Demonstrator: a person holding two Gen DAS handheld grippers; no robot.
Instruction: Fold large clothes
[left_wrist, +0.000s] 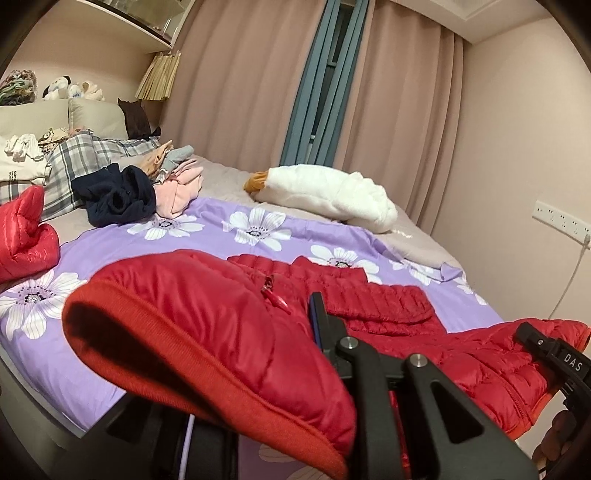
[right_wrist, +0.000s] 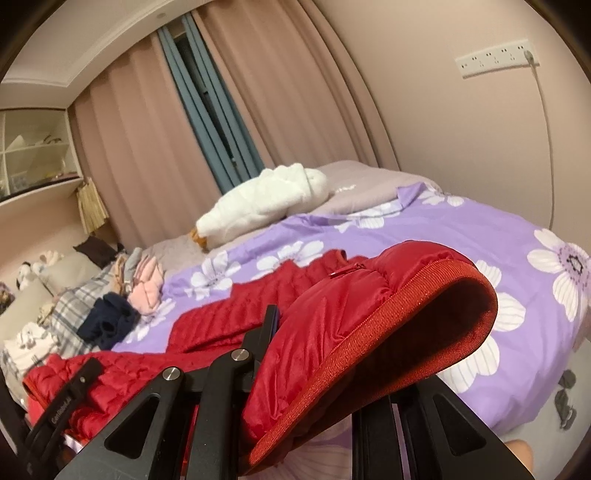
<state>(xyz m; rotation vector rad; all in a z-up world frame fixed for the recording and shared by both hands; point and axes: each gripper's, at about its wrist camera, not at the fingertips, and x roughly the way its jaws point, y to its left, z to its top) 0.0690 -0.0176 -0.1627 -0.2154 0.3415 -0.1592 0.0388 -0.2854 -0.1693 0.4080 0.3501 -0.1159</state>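
Observation:
A red quilted puffer jacket (left_wrist: 369, 295) lies on the purple flowered bedspread (left_wrist: 258, 229). My left gripper (left_wrist: 295, 350) is shut on the jacket's ribbed hem, which drapes over the left finger and hides it. The right finger (left_wrist: 319, 321) shows. My right gripper (right_wrist: 295, 339) is shut on the hem of the same jacket (right_wrist: 332, 302), lifted off the bedspread (right_wrist: 480, 236). The hem covers its right finger; the left finger (right_wrist: 269, 325) shows. The other gripper shows at the edge of each view, right gripper (left_wrist: 561, 358) and left gripper (right_wrist: 66, 402).
A white goose plush (left_wrist: 325, 192) lies at the far side of the bed. A dark navy garment (left_wrist: 118, 195), pink clothes (left_wrist: 177, 188) and a plaid pile (left_wrist: 74, 162) sit toward the headboard. Another red puffer piece (left_wrist: 26, 232) is at the left. Curtains and wall stand behind.

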